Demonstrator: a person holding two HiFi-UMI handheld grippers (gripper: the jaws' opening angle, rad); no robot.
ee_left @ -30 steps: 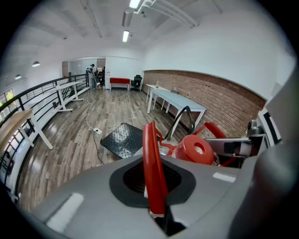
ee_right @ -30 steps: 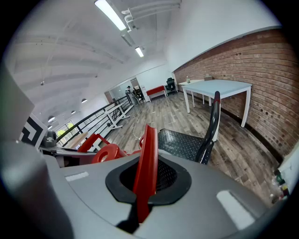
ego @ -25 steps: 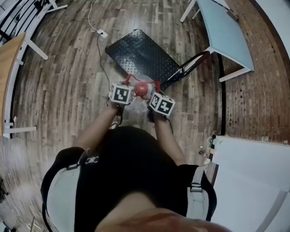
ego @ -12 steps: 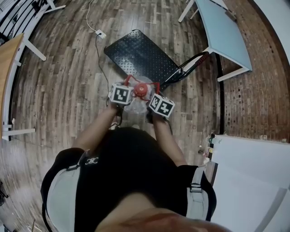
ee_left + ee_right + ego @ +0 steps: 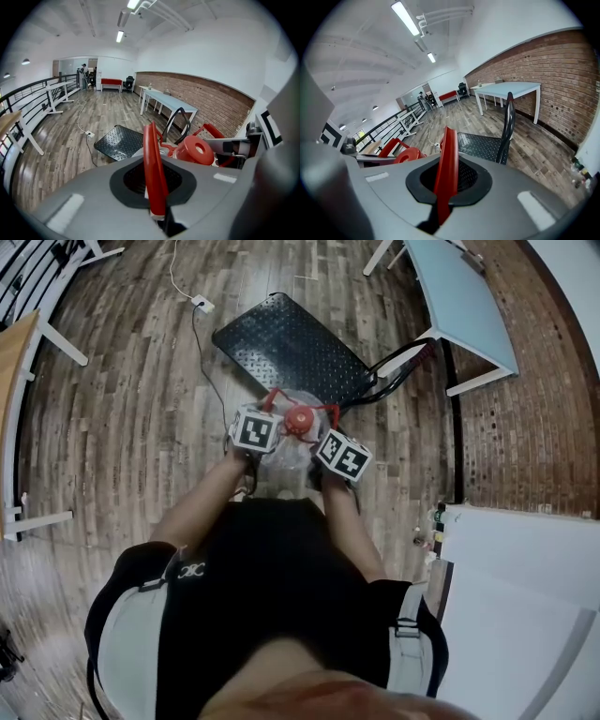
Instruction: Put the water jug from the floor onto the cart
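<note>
Between my two grippers hangs the jug (image 5: 284, 454), clear-bodied with a red cap (image 5: 298, 420), right at the near edge of the cart (image 5: 281, 343). From the head view I cannot tell how far it is off the floor (image 5: 141, 427). My left gripper (image 5: 154, 192) is clenched on a thin red handle (image 5: 150, 140) strip of the jug. My right gripper (image 5: 445, 192) pinches a like strip on the other side, so the whole load rides on two narrow pinches.

That is my main worry. A full jug is likely heavy, and a smooth strip could slide through the pads if I jerk or let one side take more weight. If one gripper rises ahead of the other, the jug would tilt and swing, which loads the lower pinch harder.

The next risk is the deck edge. If I carry forward too low, the jug's base may catch it and wrench the strips loose, or shove the cart away if it rolls.

The push bar (image 5: 405, 362) stands just to my right, where my right gripper could knock it. A cable (image 5: 200, 343) lies beside the cart on my left, so I would mind my footing there.
</note>
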